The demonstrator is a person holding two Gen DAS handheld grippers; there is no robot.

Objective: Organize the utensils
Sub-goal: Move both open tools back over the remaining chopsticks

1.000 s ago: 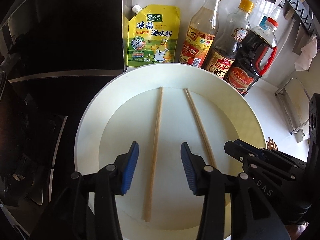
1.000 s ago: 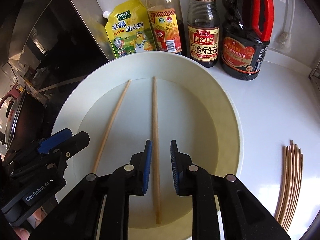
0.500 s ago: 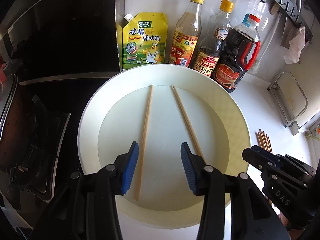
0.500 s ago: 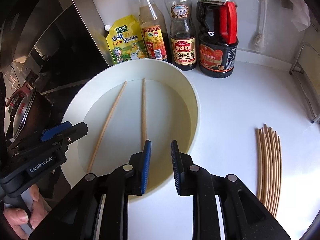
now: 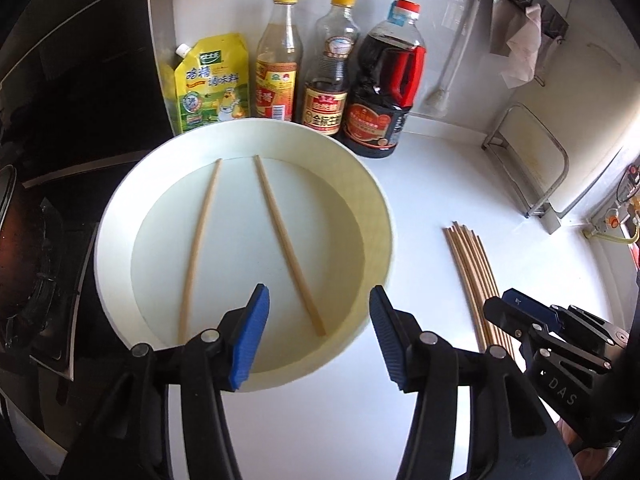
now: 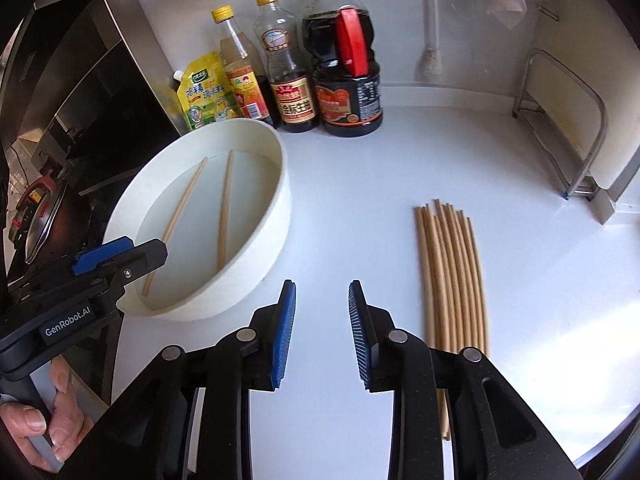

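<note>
A white round bowl (image 5: 120, 208) (image 6: 280, 196) holds two wooden chopsticks, one on the left (image 5: 198, 248) (image 6: 176, 222) and one on the right (image 5: 288, 250) (image 6: 224, 210), lying apart. A bundle of several chopsticks (image 5: 474, 280) (image 6: 452, 272) lies on the white counter to the bowl's right. My left gripper (image 5: 318, 336) hovers over the bowl's near rim, its jaws opening with nothing between them. My right gripper (image 6: 322, 332) hangs over the bare counter between bowl and bundle, jaws also opening and empty.
A yellow seasoning pouch (image 5: 212, 84) and three sauce bottles (image 5: 324, 64) stand behind the bowl by the wall. A black stove (image 5: 48, 220) lies to the left, a metal rack (image 6: 560, 128) at the right. A person's hand (image 6: 36, 412) holds the left gripper's handle.
Both grippers have pulled back and to the right, away from the chopsticks left in the bowl. Their jaws stand wider. The chopstick bundle has come fully into view.
</note>
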